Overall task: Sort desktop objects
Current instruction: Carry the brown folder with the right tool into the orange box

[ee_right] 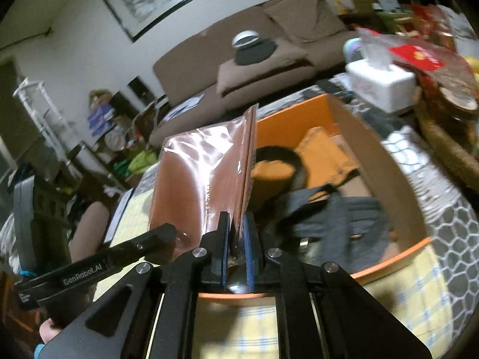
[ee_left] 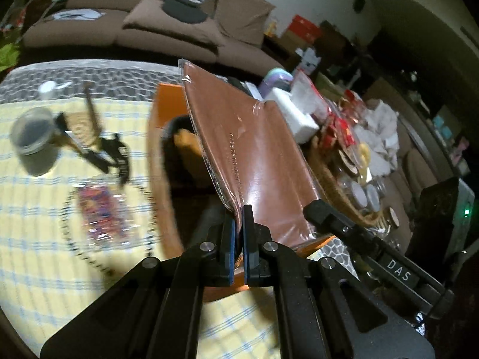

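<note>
Two claws carrying one notebook
Both the left claw (ee_left: 239, 233) and right claw (ee_right: 237, 239) are pinching shut on the plastic-wrapped brown leather notebook (ee_left: 254, 152), hanging over the orange cardboard box (ee_right: 374, 155); slick wrap risks slipping.

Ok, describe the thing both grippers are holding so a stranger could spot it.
Find the orange box on the yellow checked tablecloth. Above it, the left gripper and right gripper pinch a flat brown notebook. Unlike its neighbours, it's sealed in shiny clear plastic.

Both grippers' jaws (ee_left: 239, 239) (ee_right: 238, 248) clamped.
</note>
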`<state>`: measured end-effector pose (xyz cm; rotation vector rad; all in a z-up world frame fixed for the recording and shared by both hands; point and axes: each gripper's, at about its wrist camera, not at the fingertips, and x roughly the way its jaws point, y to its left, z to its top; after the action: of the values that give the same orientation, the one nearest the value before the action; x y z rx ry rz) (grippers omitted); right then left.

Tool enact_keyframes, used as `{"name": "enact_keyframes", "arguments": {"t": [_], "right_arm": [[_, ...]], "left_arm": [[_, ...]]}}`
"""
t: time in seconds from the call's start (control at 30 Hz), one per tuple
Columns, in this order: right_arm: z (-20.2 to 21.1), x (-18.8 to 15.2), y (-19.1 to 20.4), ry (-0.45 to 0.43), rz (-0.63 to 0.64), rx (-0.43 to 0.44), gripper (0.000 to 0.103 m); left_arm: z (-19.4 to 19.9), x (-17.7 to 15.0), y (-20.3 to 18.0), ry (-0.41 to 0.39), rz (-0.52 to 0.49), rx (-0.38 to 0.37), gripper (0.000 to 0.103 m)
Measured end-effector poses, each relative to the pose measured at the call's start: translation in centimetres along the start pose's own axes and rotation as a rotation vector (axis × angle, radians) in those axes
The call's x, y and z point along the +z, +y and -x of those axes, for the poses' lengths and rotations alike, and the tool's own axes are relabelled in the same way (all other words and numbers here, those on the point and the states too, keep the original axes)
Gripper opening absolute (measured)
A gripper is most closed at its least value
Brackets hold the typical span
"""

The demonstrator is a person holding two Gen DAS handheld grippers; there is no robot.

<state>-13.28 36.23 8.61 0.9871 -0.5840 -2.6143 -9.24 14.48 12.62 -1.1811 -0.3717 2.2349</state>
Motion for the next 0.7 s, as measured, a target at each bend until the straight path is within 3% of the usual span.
{"name": "enact_keyframes", "arguments": {"t": [0.33, 0.7], "right_arm": [[0.0, 0.2, -4.3, 0.020, 0.014, -0.184, 0.008], [-1.3, -0.1, -7.4, 0.051, 0.006, -0.319, 0.010]], "left_arm": [[-6.1, -1.2, -3.0, 0.111, -0.056, -0.018, 0.004], [-8.9, -3.2, -3.3, 0.193, -0.080, 0.006, 0.005]]}}
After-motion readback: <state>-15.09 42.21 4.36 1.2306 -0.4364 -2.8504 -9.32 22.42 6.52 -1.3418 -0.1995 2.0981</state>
